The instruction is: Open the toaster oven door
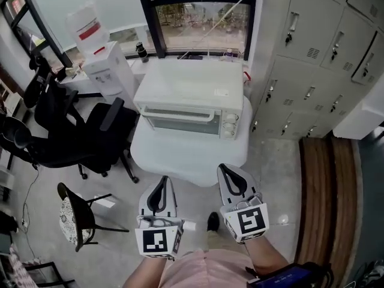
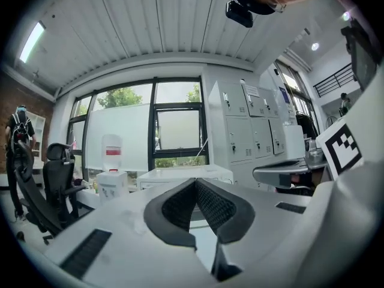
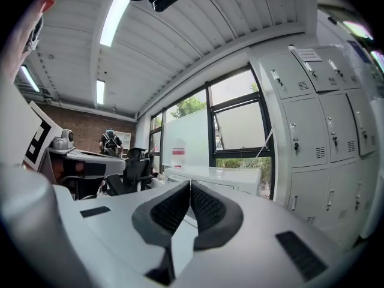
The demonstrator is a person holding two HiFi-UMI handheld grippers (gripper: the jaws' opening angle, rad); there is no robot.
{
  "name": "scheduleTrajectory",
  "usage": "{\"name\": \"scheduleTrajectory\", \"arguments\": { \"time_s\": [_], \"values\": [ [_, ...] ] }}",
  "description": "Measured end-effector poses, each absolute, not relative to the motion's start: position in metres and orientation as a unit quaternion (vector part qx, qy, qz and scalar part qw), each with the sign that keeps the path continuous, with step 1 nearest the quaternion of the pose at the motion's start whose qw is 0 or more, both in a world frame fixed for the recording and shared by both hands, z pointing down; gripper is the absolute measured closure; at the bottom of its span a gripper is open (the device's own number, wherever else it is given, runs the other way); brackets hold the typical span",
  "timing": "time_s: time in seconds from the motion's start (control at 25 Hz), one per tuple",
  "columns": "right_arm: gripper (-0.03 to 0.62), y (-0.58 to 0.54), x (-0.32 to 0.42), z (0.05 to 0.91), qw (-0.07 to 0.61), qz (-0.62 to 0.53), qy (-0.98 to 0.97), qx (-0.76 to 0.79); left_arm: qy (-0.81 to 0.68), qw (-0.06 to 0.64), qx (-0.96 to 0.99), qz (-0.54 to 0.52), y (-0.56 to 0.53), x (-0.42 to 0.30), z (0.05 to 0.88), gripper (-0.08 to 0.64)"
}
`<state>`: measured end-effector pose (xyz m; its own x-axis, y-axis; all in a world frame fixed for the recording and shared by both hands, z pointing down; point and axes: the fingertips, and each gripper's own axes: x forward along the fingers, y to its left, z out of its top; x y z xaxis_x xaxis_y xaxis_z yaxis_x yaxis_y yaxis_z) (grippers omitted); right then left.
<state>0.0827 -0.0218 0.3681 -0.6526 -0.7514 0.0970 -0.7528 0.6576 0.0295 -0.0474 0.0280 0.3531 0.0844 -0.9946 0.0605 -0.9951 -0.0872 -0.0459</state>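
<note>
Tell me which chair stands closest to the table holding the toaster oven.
The black padded swivel office chair, right at the white table's left edge. The slim black chair with a patterned seat cushion stands farther off.

The left tool and right tool share pale grey shells with dark slotted vents and black, ribbed rubber pads that taper to a point. Each carries a white marker cube printed with black squares. The person wears a salmon-pink top and a dark shoe.
</note>
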Motion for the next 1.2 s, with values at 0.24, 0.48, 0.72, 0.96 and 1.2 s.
{"name": "scheduleTrajectory", "arguments": {
  "time_s": [0.24,0.48,0.72,0.96,1.2],
  "values": [
    [0.586,-0.075,0.076,0.348,0.030,-0.005,-0.907,0.421,-0.667,-0.007,0.744,0.030,-0.027,-0.050,0.333,0.547],
    [0.586,-0.100,0.060,0.340,0.032,-0.015,-0.907,0.419,-0.663,-0.012,0.748,0.031,-0.054,-0.063,0.331,0.546],
    [0.586,-0.119,0.035,0.345,0.046,-0.016,-0.902,0.429,-0.652,-0.006,0.758,0.031,-0.076,-0.092,0.343,0.546],
    [0.584,-0.143,0.013,0.346,0.055,-0.018,-0.881,0.469,-0.611,-0.002,0.791,0.028,-0.112,-0.116,0.349,0.546],
    [0.580,-0.159,0.000,0.341,0.062,-0.024,-0.862,0.502,-0.574,-0.013,0.818,0.030,-0.145,-0.134,0.346,0.548]
  ]
}}
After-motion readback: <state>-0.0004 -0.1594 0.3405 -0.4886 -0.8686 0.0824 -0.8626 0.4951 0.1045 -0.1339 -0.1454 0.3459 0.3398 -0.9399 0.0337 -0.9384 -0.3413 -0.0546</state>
